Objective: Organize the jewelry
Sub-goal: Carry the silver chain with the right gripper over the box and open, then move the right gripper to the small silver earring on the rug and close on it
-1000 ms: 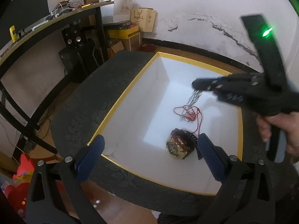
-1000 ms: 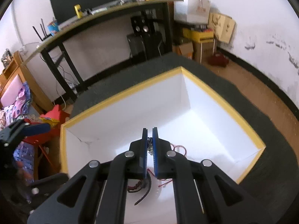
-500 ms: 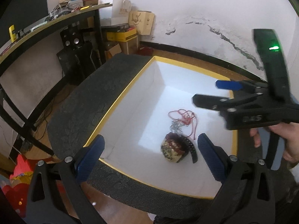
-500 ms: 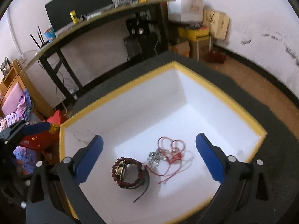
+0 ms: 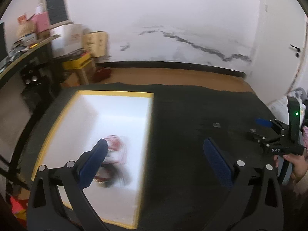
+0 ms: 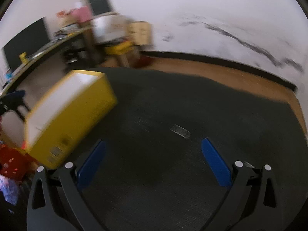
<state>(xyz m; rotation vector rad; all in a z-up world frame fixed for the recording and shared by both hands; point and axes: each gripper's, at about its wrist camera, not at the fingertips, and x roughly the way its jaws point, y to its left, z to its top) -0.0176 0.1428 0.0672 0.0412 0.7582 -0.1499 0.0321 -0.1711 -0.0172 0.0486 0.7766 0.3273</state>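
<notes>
Item: yellow-rimmed rectangular box with white lining (image 5: 115, 93), open-topped, set at the left of a dark textured table mat (image 5: 192, 134); placed, it appears, as the collecting bin for the jewelry

Contents: a blurred heap of jewelry (image 5: 113, 161) on the box floor near its front, comprising red cord and a dark beaded band; further detail lost to motion blur

Loose item: small silvery ring-like piece (image 6: 180, 131) lying alone on the mat, well apart from the box and ahead of the right tool; likely the next piece to be collected

Left gripper (image 5: 156, 163): black frame, blue pads, jaws spread wide and empty; one pad overlaps the box interior, the other sits over bare mat

Right gripper (image 6: 154, 163): same build, jaws wide apart, nothing between them, aimed low across the mat toward the ring, a stance suited to a fresh pick

Markings: "DAS" in pale letters on the right gripper's body, seen from the left wrist view; a printed panel on the box's yellow side wall (image 6: 73, 123) is too blurred to read
</notes>
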